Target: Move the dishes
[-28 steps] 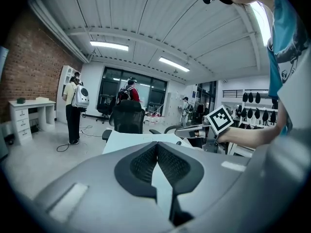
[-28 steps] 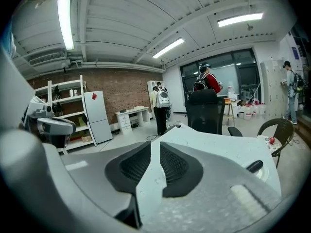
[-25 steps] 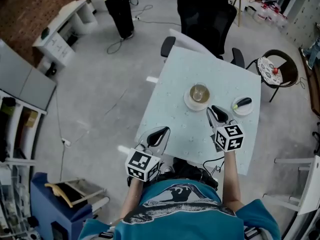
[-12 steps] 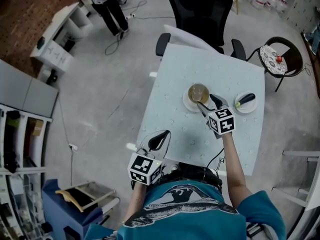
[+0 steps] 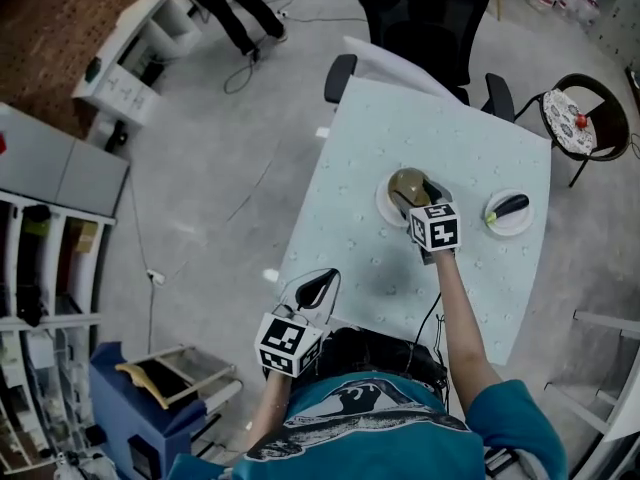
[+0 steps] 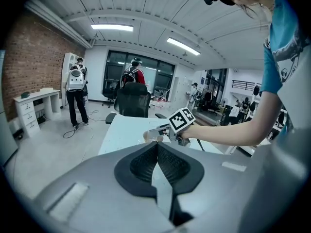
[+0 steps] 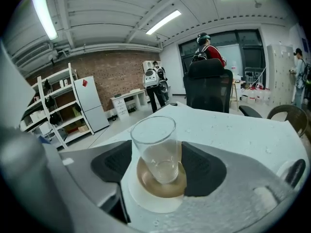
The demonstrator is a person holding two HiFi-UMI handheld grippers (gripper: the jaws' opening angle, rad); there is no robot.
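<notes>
Presently: left gripper (image 5: 316,286) clenched, empty, at near table (image 5: 380,258) edge. Right gripper (image 5: 418,193): jaws just opening, now wide, astride glass (image 7: 154,144) on saucer (image 7: 150,205), mid-table, no squeeze. Advice: centre pads above saucer rim, close gently. Small plate (image 5: 512,227) right, untouched.

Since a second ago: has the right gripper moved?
Yes. The right gripper has gone forward over the table, away from its near edge, to the glass on its saucer. Its jaws have just been opening and now flank the glass.
</notes>
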